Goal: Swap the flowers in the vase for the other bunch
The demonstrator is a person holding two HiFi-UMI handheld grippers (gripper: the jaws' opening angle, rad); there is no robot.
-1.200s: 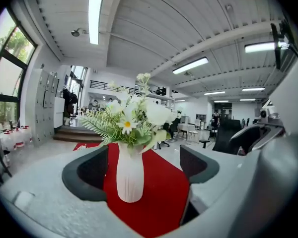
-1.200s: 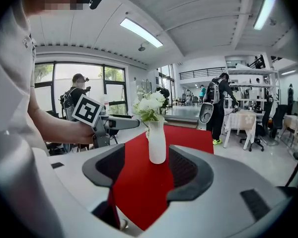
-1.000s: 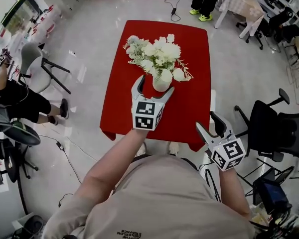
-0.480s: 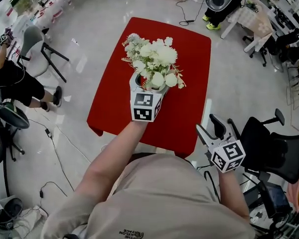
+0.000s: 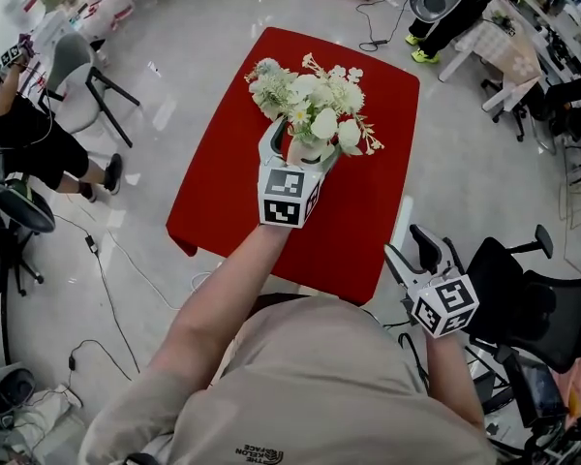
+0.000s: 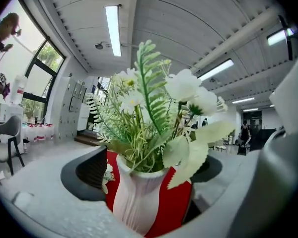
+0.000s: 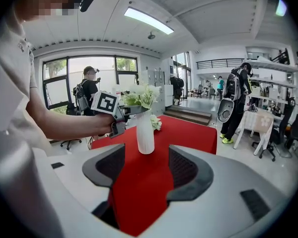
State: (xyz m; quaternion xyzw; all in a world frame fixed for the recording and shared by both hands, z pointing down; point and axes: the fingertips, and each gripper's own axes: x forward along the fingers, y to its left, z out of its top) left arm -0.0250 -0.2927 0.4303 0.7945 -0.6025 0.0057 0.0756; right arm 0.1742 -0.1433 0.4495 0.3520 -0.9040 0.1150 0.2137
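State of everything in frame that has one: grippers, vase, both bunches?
vase: upright on the table, holding flowers
other bunch: lying on the table behind the vase
left gripper: open, jaws either side of the vase
right gripper: open, empty, off the table

No legible word or number is found. Black-and-white square markers (coded patterns, not lettering) are carried on the left cube (image 5: 287, 198), above the near part of the red table (image 5: 368, 211), and on the right cube (image 5: 443, 304), off its near right corner. The shirt print (image 5: 257, 451), nearer than the table, cannot be read.
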